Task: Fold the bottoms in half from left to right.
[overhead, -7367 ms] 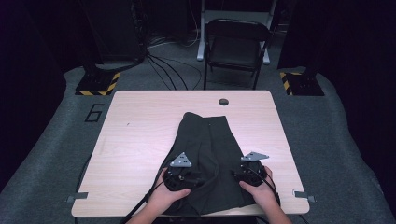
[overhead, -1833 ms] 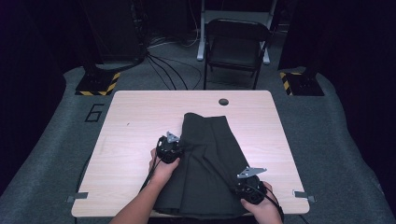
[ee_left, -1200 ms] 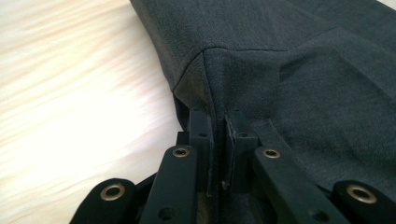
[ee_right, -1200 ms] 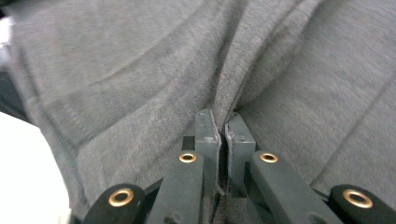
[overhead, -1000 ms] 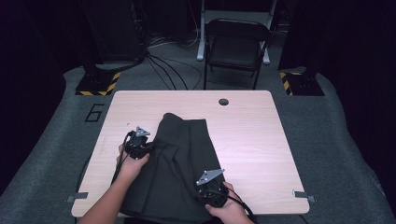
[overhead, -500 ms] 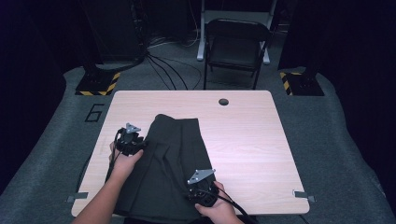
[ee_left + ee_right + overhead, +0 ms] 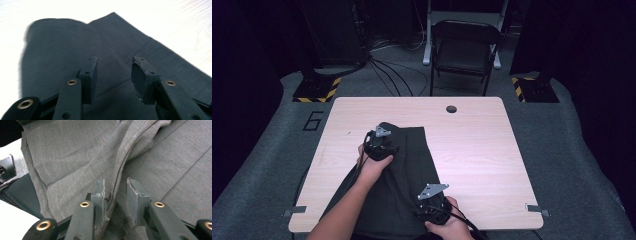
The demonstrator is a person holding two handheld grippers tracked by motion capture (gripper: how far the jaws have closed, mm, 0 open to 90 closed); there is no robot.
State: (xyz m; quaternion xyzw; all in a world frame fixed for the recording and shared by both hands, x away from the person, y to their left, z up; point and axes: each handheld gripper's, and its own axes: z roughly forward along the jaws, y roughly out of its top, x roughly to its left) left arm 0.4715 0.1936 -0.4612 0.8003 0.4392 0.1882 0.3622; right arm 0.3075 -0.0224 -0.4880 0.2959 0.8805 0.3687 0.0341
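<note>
One dark garment [image 7: 409, 165] lies on the bench [image 7: 482, 150]. Left hand-held gripper [image 7: 113, 75] has just opened, empty; right hand-held gripper [image 7: 115, 195], also opening, straddles a fold.

Both forearms are bare, no sleeves. Each black gripper, left gripper [image 7: 379, 145] and right gripper [image 7: 432, 207], carries a grey three-cornered plate on top, brass-ringed screw holes along its arms, and a trailing black cable.

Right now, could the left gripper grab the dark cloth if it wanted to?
Probably yes. The left gripper sits right over the dark cloth, its jaws just opened with only cloth under the gap and nothing blocking. Closing down should pinch a fold.
</note>
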